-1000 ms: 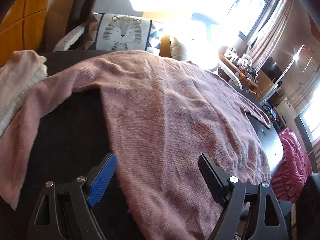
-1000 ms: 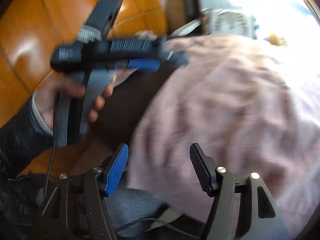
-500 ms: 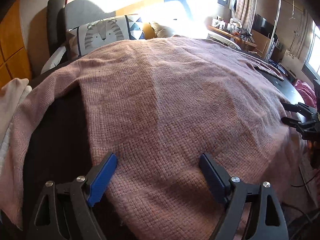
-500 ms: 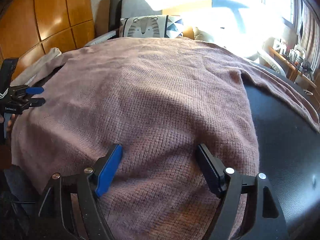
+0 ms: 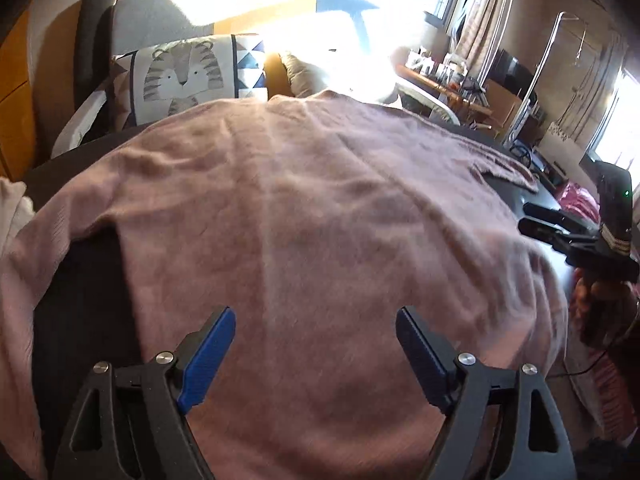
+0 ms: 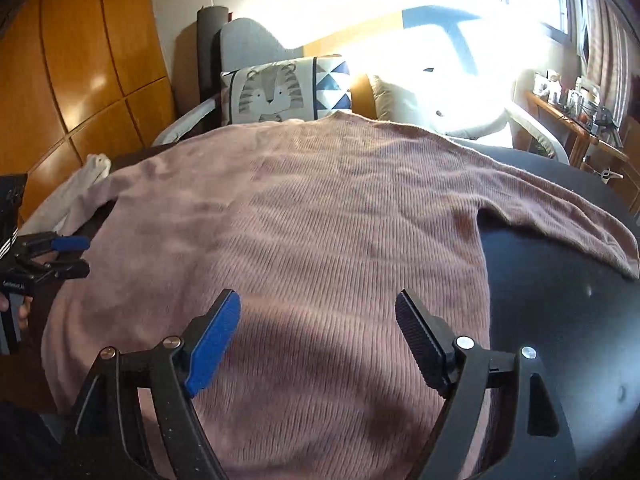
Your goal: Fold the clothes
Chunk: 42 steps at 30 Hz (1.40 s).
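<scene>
White cloth lies bunched at the far-left edge of the dark table, partly under the sweater's left sleeve.

Pink knit sweater is spread flat over most of the table, body in the middle, hem toward the camera side, neckline at the far edge just in front of the tiger cushion. Its left sleeve runs down and off the near-left side in the left wrist view, w/ a patch of bare table betw. sleeve and body. Its right sleeve stretches out to the right of the body over bare table, lying flat.

Left gripper hovers over the sweater's lower body, fingers wide apart, nothing betw. them, pads not touching the knit as far as can be told. In the right wrist view the same gripper shows at the sweater's left edge, a person's hand on its grip.

Right gripper hangs over the sweater's lower body, nearer the right side seam; fingers spread wide, nothing clamped. In the left wrist view it shows at the sweater's right edge, beside the sleeve end.

Beyond the sweater: grey chair back behind the cushion, white pillow to its right in strong glare, wooden wall panels left of the cushion.
</scene>
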Motion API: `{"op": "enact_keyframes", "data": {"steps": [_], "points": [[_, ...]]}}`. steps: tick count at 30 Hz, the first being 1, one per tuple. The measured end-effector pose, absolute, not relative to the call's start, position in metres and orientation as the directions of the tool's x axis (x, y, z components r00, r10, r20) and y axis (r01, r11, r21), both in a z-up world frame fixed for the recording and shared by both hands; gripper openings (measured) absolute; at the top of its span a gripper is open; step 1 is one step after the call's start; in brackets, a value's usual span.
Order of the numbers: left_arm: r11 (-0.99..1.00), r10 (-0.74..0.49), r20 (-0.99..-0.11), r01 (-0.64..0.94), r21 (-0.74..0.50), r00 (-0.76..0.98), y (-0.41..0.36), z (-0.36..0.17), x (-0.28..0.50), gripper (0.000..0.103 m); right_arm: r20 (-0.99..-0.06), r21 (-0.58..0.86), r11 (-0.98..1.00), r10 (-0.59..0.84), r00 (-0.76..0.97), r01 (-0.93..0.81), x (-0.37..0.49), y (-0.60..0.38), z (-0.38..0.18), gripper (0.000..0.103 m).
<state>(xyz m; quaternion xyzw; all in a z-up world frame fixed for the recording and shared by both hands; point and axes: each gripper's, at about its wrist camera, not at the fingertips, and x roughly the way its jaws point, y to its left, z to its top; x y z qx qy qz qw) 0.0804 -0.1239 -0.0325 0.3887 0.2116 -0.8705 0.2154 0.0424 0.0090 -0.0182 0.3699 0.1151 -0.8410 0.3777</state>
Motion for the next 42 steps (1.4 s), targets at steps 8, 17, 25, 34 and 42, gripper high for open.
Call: {"op": "enact_keyframes", "data": {"steps": [8, 17, 25, 34, 42], "points": [[-0.816, -0.29, -0.795, 0.572, -0.085, -0.532, -0.143, -0.07, 0.032, 0.083, -0.807, 0.078, -0.718, -0.453, -0.379, 0.691, 0.012, -0.009, -0.066, 0.085], [-0.839, -0.281, -0.779, 0.538, -0.084, -0.56, -0.134, -0.072, 0.052, 0.084, -0.788, 0.054, -0.707, -0.464, -0.405, 0.705, 0.016, -0.006, -0.069, 0.088], [-0.856, -0.296, -0.771, 0.515, -0.047, -0.563, -0.121, -0.073, 0.078, 0.084, -0.783, 0.049, -0.708, -0.465, -0.413, 0.704, 0.025, -0.001, -0.067, 0.088], [-0.825, -0.347, -0.746, 0.563, -0.045, -0.568, -0.102, -0.075, 0.11, 0.085, -0.78, 0.04, -0.718, -0.457, -0.428, 0.695, 0.023, -0.003, -0.066, 0.089], [-0.819, -0.352, -0.742, 0.571, -0.05, -0.571, -0.094, -0.074, 0.123, 0.085, -0.766, 0.037, -0.726, -0.462, -0.447, 0.687, 0.034, 0.002, -0.066, 0.089]]}}
